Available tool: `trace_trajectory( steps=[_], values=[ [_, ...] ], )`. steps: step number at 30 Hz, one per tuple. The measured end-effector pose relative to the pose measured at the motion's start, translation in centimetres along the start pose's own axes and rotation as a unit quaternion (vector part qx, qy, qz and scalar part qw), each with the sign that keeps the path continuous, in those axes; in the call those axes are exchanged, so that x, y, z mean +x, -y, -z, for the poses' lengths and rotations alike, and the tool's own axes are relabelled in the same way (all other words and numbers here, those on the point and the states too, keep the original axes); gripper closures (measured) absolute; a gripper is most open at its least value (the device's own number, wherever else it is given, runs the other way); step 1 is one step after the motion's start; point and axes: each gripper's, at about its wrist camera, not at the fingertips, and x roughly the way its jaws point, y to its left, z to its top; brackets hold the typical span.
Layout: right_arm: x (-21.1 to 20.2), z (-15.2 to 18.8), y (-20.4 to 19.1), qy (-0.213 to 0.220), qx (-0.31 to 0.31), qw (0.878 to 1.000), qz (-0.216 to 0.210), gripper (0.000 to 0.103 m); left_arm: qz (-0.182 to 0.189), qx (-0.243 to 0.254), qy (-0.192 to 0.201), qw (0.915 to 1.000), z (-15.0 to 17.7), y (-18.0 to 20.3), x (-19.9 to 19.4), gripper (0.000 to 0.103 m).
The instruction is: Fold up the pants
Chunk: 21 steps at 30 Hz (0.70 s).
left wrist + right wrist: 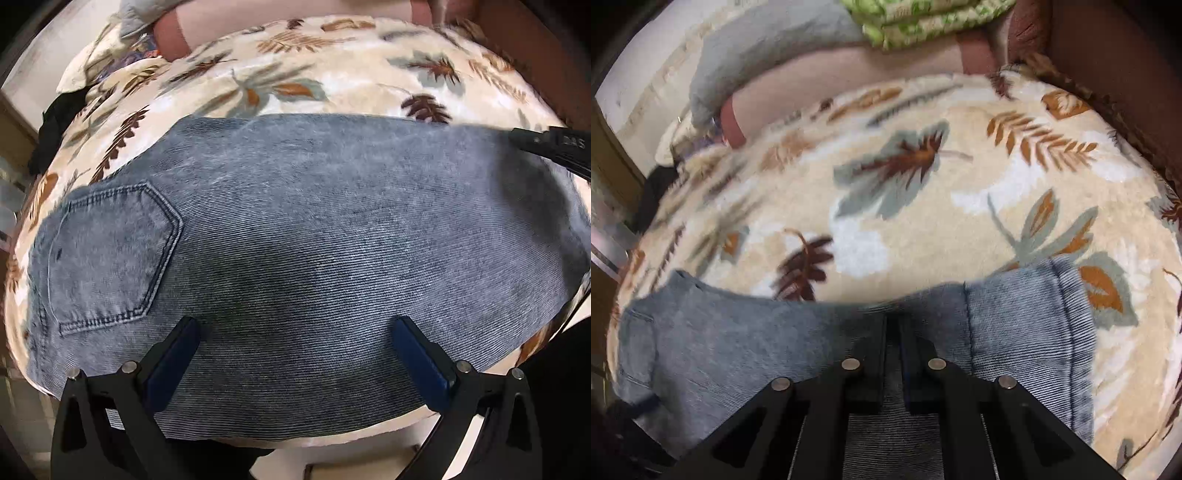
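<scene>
Folded jeans (295, 240) are laid flat on the leaf-print blanket (332, 74), back pocket (110, 254) up. Left gripper (295, 332) is held spread above the denim; right gripper (894, 325) is clenched at the jeans' far edge, grasp unclear.

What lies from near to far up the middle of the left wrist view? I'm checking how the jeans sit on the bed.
Left gripper, open, above the jeans → leaf-print blanket → pink pillow.

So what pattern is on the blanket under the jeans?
Cream blanket with brown, orange and grey-blue leaves, clearest in the right wrist view.
</scene>
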Motion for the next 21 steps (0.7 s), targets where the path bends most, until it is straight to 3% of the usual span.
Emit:
trace_trajectory(
  steps=[4,6,12,16,17,19,21],
  values=[
    [-1.2,0.5,0.3,0.012,-0.017,1.0,-0.006,0.095,-0.005,-0.015,-0.014,0.9998,0.0,-0.5,-0.4,0.0],
    [-1.4,1.0,1.0,0.003,-0.015,1.0,-0.006,0.095,-0.016,-0.011,-0.001,0.9998,0.0,-0.2,-1.2,0.0],
    [-1.5,3.1,3.4,-0.033,-0.008,0.999,-0.002,0.094,-0.004,0.005,0.027,0.9996,-0.9,1.8,-3.4,0.0],
    [-1.6,3.5,3.3,-0.031,-0.013,0.999,0.003,0.094,-0.014,0.029,0.03,0.999,-1.8,2.8,-1.7,0.0],
    [-1.7,3.6,3.0,-0.029,-0.02,0.999,0.01,0.094,-0.033,0.032,0.011,0.9989,-2.0,2.7,-0.2,0.0],
    [-2.0,3.6,2.4,-0.019,-0.034,0.999,0.019,0.094,-0.003,-0.003,0.011,0.9999,-1.7,1.7,0.1,0.0],
    [-2.9,3.5,1.7,0.005,-0.043,0.999,0.019,0.094,0.004,-0.014,0.016,0.9998,-1.7,1.1,-0.4,0.0]
  ],
)
